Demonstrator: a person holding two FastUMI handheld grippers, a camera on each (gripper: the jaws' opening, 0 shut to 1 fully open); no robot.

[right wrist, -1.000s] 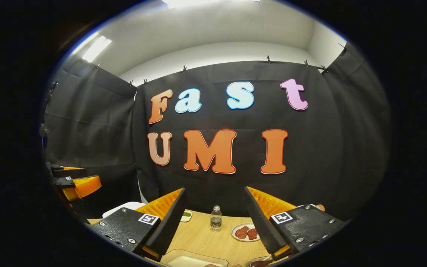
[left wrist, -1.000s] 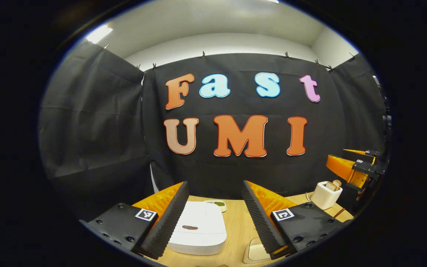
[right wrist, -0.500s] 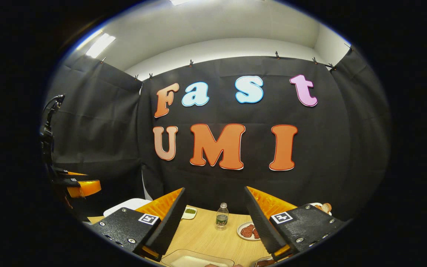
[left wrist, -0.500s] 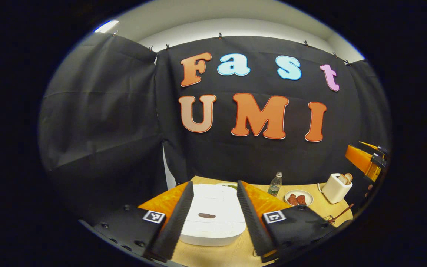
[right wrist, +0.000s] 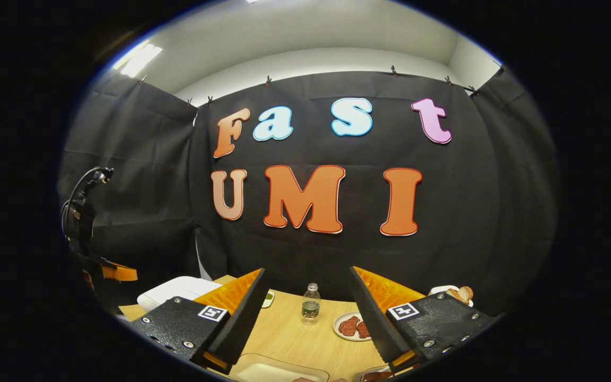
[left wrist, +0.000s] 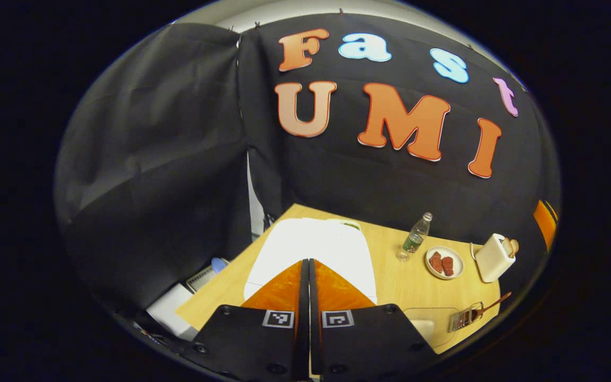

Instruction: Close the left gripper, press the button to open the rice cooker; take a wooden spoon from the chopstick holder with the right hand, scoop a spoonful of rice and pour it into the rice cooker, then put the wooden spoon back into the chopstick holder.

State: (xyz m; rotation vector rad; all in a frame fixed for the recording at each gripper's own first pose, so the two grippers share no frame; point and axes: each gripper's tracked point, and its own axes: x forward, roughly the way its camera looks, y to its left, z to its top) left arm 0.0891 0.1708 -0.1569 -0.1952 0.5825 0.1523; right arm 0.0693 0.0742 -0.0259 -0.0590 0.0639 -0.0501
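Left claw (left wrist: 305, 265) now fully closed, empty, tilted down over cooker (left wrist: 313, 249); was open. Ready for button press. Right claw (right wrist: 305, 307) wide open, empty.

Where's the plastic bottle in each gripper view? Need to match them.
Left gripper view: plastic bottle right of centre, on the table beyond the rice cooker.
Right gripper view: plastic bottle bottom centre, between the tool's fingers.
Shared landmark: plate of red food just right of it.
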